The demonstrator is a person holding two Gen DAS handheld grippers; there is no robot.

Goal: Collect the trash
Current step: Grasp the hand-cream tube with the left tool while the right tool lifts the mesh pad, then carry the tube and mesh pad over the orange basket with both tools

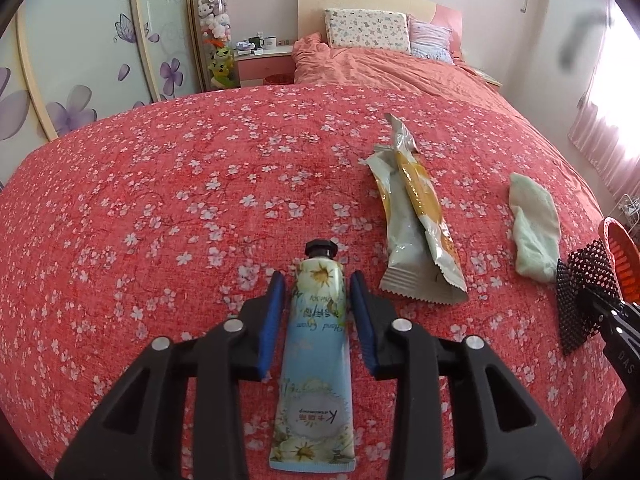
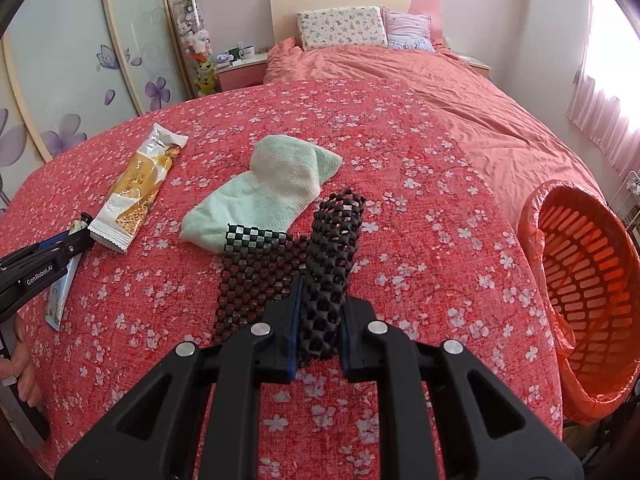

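Red flowered bedspread (image 1: 160, 200) is carrying everything; nothing seems binned yet. I am squeezing the left tongs (image 1: 318, 316) on the hand-cream tube (image 1: 316, 360) and the right tongs (image 2: 318, 332) on black mesh (image 2: 320, 280), with wrapper (image 2: 138, 196) and sock (image 2: 264, 192) lying left of the orange basket (image 2: 584, 280).

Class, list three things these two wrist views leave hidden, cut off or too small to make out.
- Bottom of the orange basket: right wrist view, hidden by its own rim and liner.
- Hand cream tube: right wrist view, mostly covered by the left gripper.
- Mugs and items on the bedside table: left wrist view, too small to identify.
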